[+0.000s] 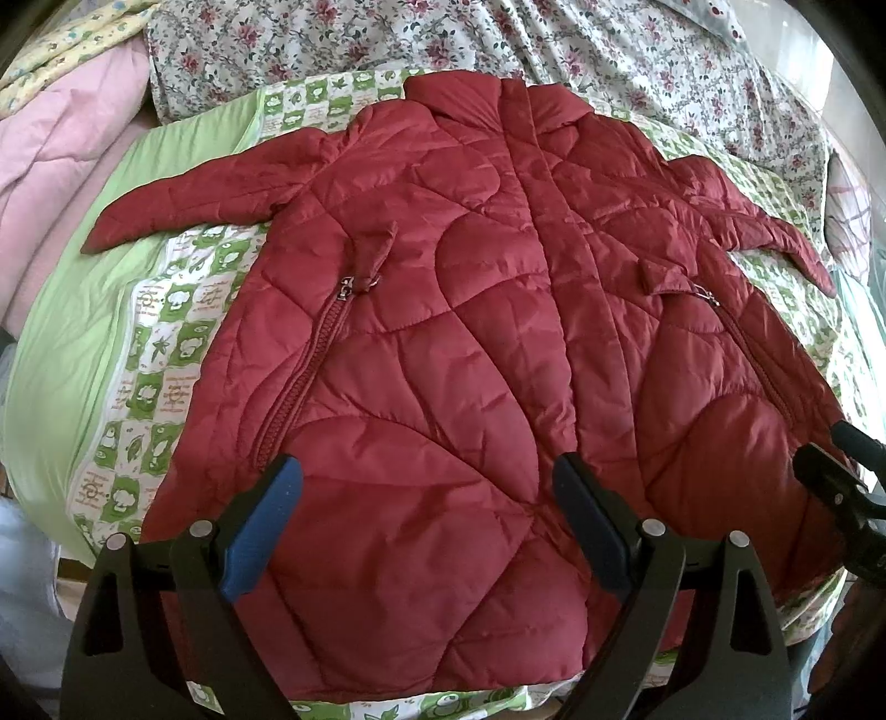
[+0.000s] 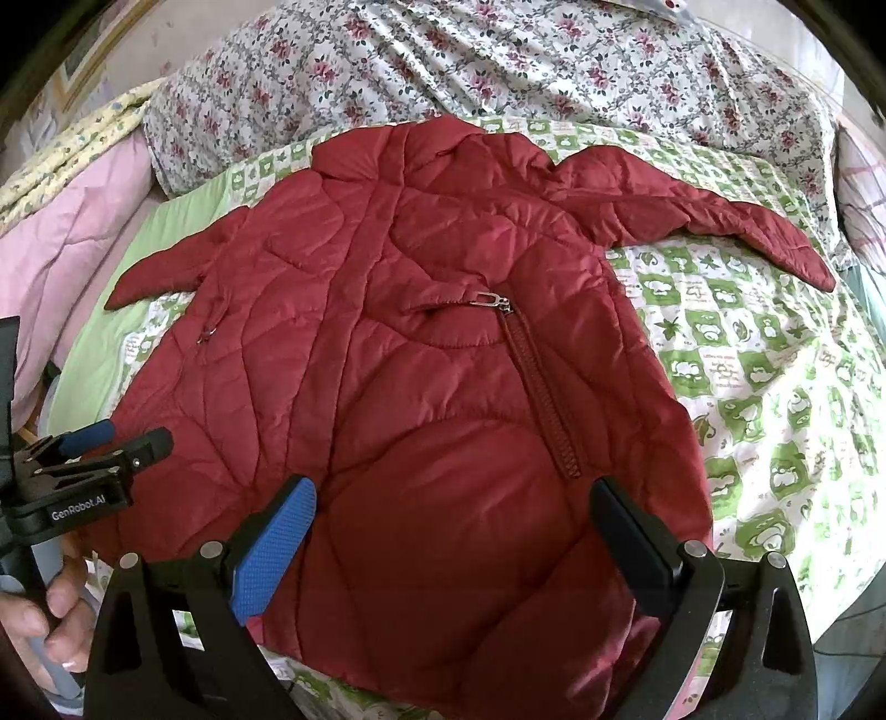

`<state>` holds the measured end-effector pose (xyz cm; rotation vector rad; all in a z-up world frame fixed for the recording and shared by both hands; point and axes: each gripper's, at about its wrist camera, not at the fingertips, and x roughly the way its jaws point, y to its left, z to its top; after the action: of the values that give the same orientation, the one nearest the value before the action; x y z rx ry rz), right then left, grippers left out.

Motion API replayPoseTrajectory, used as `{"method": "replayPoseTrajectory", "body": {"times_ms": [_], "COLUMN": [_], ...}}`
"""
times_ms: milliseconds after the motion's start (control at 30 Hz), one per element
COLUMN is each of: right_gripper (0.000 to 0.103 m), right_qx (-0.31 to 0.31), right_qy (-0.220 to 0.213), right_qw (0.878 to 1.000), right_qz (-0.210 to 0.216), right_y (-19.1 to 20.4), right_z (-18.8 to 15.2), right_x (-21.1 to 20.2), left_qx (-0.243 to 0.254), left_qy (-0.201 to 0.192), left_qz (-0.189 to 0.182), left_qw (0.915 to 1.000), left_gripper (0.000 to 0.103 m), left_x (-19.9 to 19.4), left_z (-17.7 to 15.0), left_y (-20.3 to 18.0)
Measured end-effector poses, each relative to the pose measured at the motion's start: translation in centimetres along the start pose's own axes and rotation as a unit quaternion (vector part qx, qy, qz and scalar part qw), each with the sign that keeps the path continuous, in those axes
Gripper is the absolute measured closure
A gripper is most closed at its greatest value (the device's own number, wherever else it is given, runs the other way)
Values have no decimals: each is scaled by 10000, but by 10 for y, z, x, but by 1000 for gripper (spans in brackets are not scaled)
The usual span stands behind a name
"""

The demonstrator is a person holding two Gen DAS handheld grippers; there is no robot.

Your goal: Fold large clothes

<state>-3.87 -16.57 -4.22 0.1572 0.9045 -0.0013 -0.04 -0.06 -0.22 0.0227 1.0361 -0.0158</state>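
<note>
Red quilted jacket lies front-up, sleeves spread (ready for folding), so left gripper and right gripper hover wide-jawed, holding nothing.

Left wrist view: looks steeply down from above the hem of the red jacket, close, facing toward its collar; the right gripper shows at the right edge. Right wrist view: same downward tilt, close, set further toward the jacket's right half; the left gripper shows at the left edge. Both views share the whole jacket, the green patterned sheet and the flowered cover beyond the collar.
</note>
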Motion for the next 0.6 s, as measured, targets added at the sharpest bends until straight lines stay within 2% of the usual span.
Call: {"method": "replayPoseTrajectory", "body": {"times_ms": [500,600], "right_gripper": [3,3], "right_qx": [-74,3], "right_qy": [-103,-5], "right_qw": [9999,10000], "right_qz": [-101,-25], "right_y": [0,-2], "right_z": [-1,1], "right_x": [1,1], "left_qx": [6,7], "left_qy": [14,20], "left_qz": [-8,-1], "left_qw": [10000,10000], "left_gripper": [10,10], "left_x": [1,1], "left_z": [-1,-1], "left_y": [0,-1]}}
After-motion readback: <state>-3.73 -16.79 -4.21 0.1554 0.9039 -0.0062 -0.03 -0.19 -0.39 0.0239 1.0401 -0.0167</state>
